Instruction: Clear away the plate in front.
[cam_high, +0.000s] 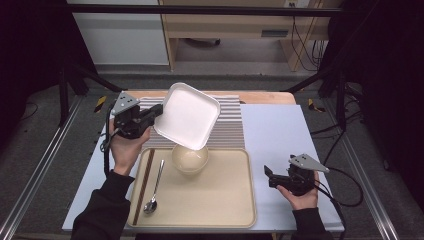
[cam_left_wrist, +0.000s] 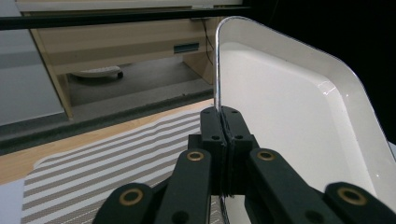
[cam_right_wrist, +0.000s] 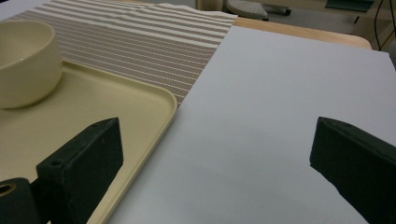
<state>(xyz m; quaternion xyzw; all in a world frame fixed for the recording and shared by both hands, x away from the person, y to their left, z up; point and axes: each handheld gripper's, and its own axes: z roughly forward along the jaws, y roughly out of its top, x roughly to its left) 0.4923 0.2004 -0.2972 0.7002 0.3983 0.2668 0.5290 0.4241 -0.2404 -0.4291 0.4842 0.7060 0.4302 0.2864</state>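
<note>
A white square plate (cam_high: 187, 116) hangs tilted in the air over the striped mat (cam_high: 230, 127), above the cream bowl (cam_high: 190, 159). My left gripper (cam_high: 156, 113) is shut on the plate's left rim; in the left gripper view the jaws pinch the thin rim (cam_left_wrist: 217, 70) of the plate (cam_left_wrist: 289, 121) between them at my left gripper (cam_left_wrist: 223, 116). The bowl stands at the far edge of the beige tray (cam_high: 220, 200). My right gripper (cam_high: 268, 177) rests open over the pale sheet at the right, jaws wide apart with nothing between them (cam_right_wrist: 215, 154).
A spoon (cam_high: 154, 192) and dark chopsticks (cam_high: 143, 186) lie on the tray's left side. The tray edge (cam_right_wrist: 159, 116) and bowl (cam_right_wrist: 25, 60) sit left of my right gripper. A pale blue-white sheet (cam_high: 280, 145) covers the table's right half.
</note>
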